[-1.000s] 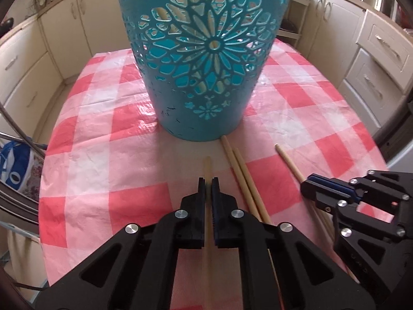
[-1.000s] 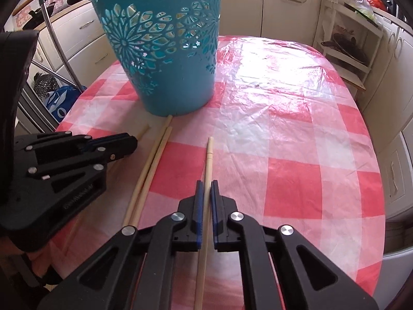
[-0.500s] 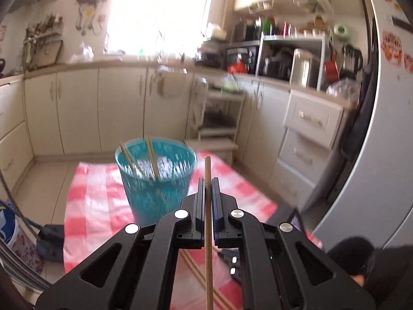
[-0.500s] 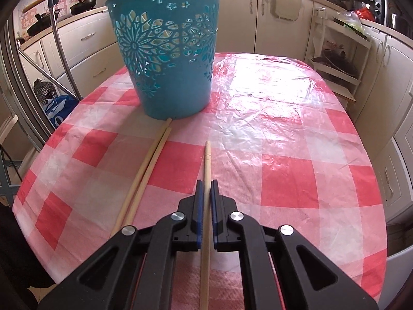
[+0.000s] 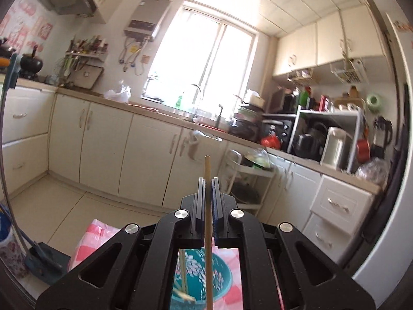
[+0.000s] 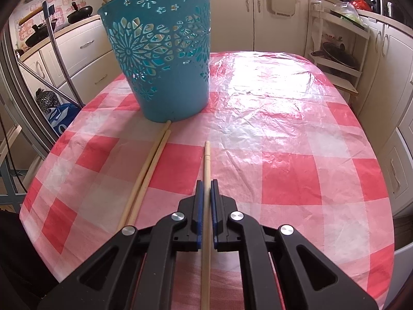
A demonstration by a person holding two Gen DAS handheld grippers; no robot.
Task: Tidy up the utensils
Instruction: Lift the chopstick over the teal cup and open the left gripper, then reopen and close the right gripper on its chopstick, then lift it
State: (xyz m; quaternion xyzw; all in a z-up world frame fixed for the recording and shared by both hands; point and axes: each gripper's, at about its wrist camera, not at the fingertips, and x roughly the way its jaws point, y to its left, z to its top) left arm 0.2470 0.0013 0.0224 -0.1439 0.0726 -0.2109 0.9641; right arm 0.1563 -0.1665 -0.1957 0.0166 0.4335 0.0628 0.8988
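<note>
My left gripper (image 5: 206,180) is shut on a wooden chopstick (image 5: 207,170) and holds it upright, high over the teal cut-out basket (image 5: 196,276), whose mouth shows below between the gripper's arms with chopsticks (image 5: 183,273) inside. My right gripper (image 6: 205,183) is shut on a second chopstick (image 6: 207,160) low over the red-and-white checked table (image 6: 284,175). The basket (image 6: 165,51) stands at the table's far left in the right wrist view. Two loose chopsticks (image 6: 152,160) lie side by side from the basket's foot toward me.
Cream kitchen cabinets (image 5: 103,149) and a cluttered counter (image 5: 309,139) ring the room. A metal rack (image 6: 38,72) stands left of the table and a white shelf trolley (image 6: 340,51) at its far right. The table edge curves close on the right.
My left gripper has lifted its chopstick off the table and swung it upright above the basket. My right gripper stays shut on its chopstick and has shifted only a little.
</note>
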